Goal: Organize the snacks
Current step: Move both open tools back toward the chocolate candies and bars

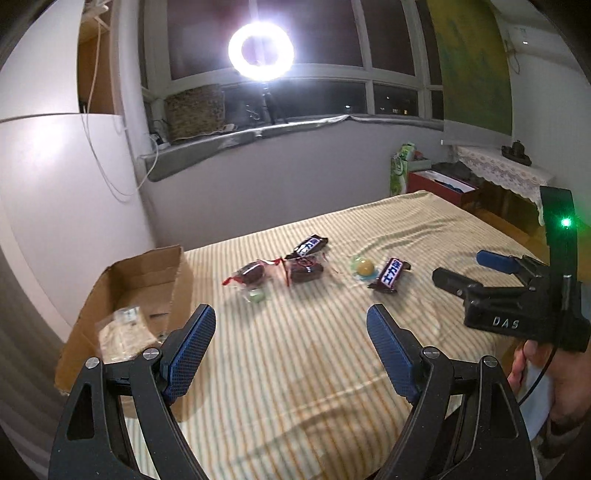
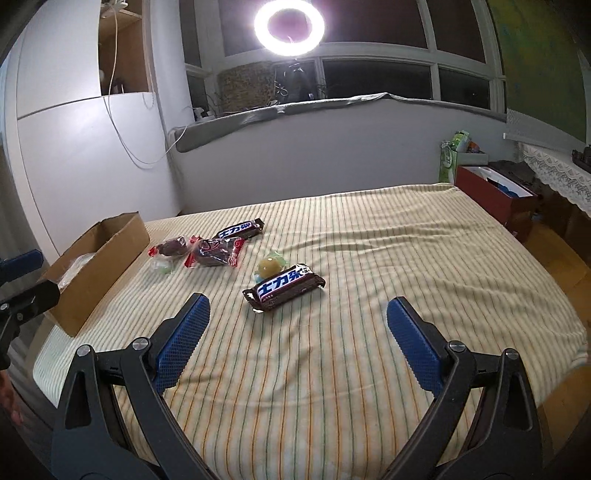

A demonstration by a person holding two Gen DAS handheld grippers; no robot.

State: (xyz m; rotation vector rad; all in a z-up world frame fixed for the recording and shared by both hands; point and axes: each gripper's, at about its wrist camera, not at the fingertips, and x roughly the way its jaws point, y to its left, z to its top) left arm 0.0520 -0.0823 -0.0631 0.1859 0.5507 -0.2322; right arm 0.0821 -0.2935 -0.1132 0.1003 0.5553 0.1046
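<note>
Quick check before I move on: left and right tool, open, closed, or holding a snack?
Left tool: open, holding nothing, above the striped cloth.
Right tool: open, holding nothing; the nearest chocolate bar lies ahead of it, untouched.

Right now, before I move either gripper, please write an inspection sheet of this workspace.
Surface: striped cloth, wrinkled, covering the table.
Job's things: two chocolate bars; two red-ended dark snack packs; yellow ball candy; pale green candy; all loose on the cloth. Cardboard box at the left edge, one pale packet inside.
Clutter: nothing seen on the cloth.
Grippers: left gripper open, empty; right gripper open, empty.
Cables: white cable hanging on the wall.
Surroundings: ring light, dark window, red box.
</note>
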